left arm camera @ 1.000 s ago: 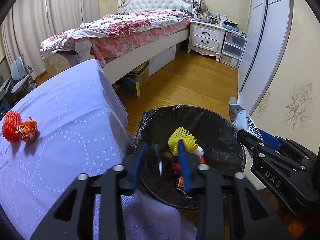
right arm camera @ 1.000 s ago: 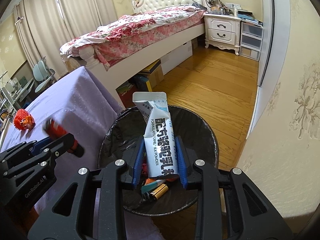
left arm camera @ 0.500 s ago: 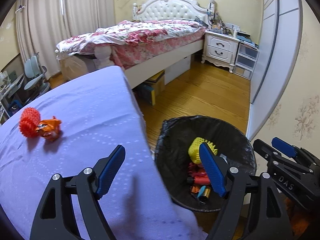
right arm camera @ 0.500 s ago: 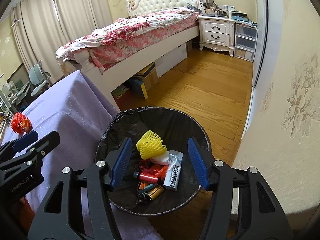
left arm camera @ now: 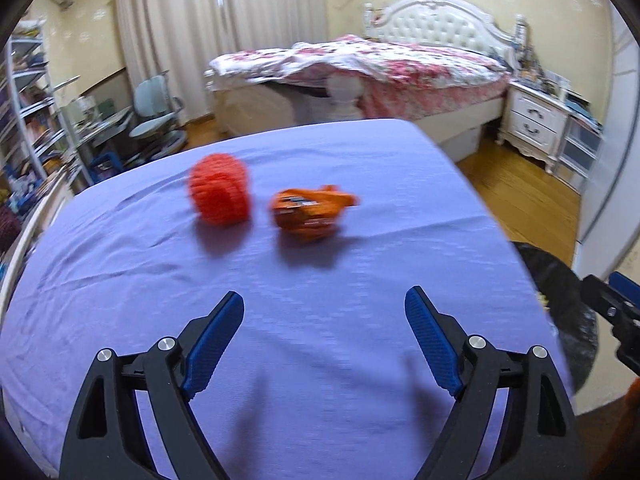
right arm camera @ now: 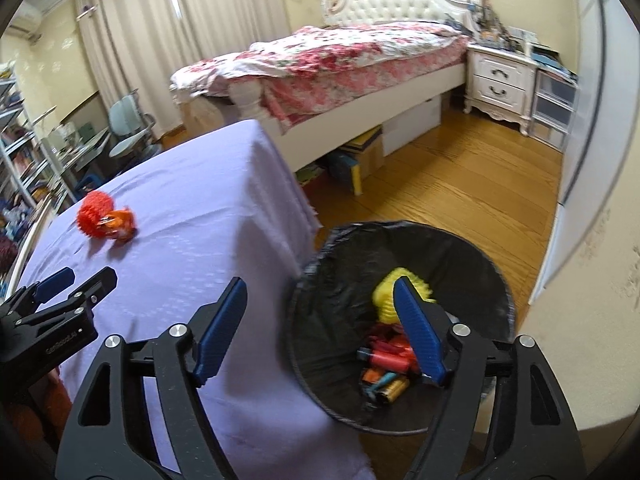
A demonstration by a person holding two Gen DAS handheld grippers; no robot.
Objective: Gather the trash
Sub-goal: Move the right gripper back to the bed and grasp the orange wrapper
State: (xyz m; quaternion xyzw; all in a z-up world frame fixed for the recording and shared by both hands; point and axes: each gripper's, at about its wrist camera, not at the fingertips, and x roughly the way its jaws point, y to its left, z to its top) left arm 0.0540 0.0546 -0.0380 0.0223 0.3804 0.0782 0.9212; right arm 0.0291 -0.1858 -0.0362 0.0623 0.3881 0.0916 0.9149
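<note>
Most trash already lies in the bin [right arm camera: 496, 276]: a yellow net [right arm camera: 386, 292], tubes, wrappers. Two pieces remain on the bench [left arm camera: 320, 320], a red net [left arm camera: 219, 190] just beside an orange wrapper [left arm camera: 308, 214]. The left gripper [left arm camera: 324, 340] faces them with fingers spread and empty; the right gripper [right arm camera: 320, 328] is likewise spread, at the bin's edge.

left tool [left arm camera: 324, 308]: black frame, silver screws | pads [left arm camera: 216, 340]: ribbed blue

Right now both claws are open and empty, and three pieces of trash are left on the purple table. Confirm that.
Not three: two pieces remain, the red foam net and the orange wrapper, seen in the left wrist view. The left claw and right claw are indeed open and empty over the purple table.
</note>
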